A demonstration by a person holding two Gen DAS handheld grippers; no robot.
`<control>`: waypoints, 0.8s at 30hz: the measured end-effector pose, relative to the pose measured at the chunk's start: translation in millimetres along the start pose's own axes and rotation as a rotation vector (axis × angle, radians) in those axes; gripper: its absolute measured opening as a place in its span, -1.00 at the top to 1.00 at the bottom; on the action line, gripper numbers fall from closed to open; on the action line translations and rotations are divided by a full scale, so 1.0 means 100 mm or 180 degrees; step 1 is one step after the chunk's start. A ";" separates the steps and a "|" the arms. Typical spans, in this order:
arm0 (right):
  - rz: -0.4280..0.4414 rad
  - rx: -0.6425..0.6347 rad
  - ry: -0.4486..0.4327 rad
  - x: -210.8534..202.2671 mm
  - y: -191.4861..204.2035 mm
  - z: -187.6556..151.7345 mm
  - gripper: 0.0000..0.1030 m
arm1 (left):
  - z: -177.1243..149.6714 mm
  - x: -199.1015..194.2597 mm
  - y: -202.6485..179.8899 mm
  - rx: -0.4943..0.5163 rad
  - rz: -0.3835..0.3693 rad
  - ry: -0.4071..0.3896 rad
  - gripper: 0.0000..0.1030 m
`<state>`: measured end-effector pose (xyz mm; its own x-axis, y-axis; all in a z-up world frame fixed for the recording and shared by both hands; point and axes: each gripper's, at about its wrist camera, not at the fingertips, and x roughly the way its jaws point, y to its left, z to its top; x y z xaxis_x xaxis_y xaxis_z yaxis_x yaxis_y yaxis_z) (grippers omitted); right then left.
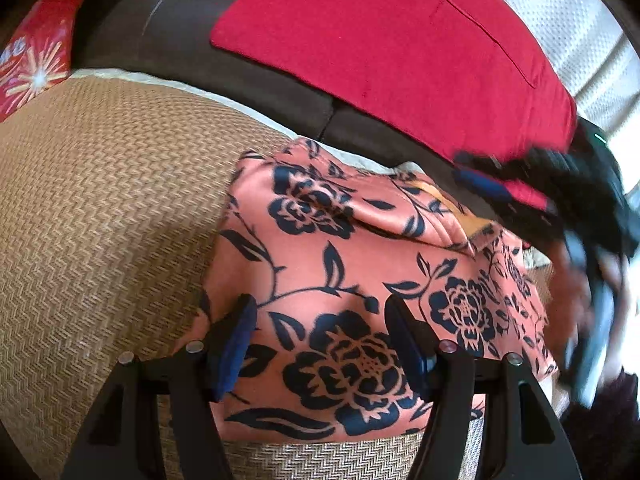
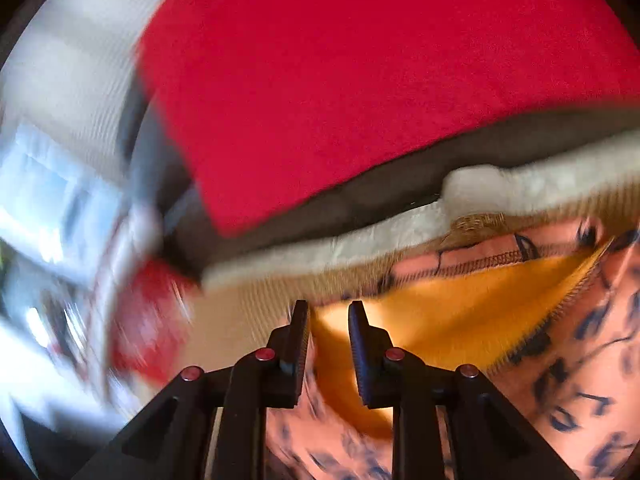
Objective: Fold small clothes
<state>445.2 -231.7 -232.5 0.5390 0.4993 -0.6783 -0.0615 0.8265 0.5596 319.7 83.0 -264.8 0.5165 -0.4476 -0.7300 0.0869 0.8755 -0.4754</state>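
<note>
A small salmon-pink garment with dark navy flowers lies partly folded on a woven tan mat. Its orange lining shows in the right wrist view. My left gripper is open, its fingers wide apart just above the near part of the garment. My right gripper is open with a narrow gap, over the orange lining at the garment's edge; it holds nothing. It shows blurred at the right of the left wrist view.
A red cushion leans on the dark brown sofa back behind the mat. A red patterned cushion lies far left. White textured fabric lies at the far right. The right wrist view is motion-blurred.
</note>
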 end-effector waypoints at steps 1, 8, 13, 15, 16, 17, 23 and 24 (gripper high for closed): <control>-0.0035 -0.0249 0.0119 -0.02 0.10 -0.08 0.54 | 0.01 -0.02 0.03 -0.0047 -0.0018 -0.0002 -0.30; -0.0317 -0.1187 0.0481 -0.15 0.45 -0.38 0.28 | -0.06 -0.05 0.03 0.0037 0.0045 -0.0011 -0.30; -0.0512 -0.1347 0.0345 0.00 0.52 -0.36 -0.47 | -0.10 0.02 0.03 0.0038 0.0026 0.0016 -0.30; -0.0510 -0.1342 0.0382 0.06 0.53 -0.35 -0.47 | -0.09 0.03 0.03 0.0027 0.0007 0.0025 -0.30; -0.0507 -0.1374 0.0491 0.13 0.53 -0.37 -0.40 | -0.08 0.03 0.05 0.0022 -0.0001 0.0029 -0.30; -0.0501 -0.1427 0.0577 0.20 0.54 -0.38 0.04 | -0.08 0.03 0.05 0.0020 -0.0008 0.0031 -0.30; -0.0901 -0.1846 0.0471 0.39 0.73 -0.33 0.93 | -0.03 -0.03 0.14 0.0015 0.0001 0.0013 -0.30; -0.0944 -0.1814 0.0334 0.39 0.76 -0.24 0.93 | -0.03 -0.04 0.15 0.0026 0.0012 0.0016 -0.30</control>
<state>440.9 -143.5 -227.9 0.5185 0.2276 -0.8242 -0.3741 0.9272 0.0207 316.6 97.5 -270.9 0.5127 -0.4451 -0.7342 0.0918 0.8787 -0.4685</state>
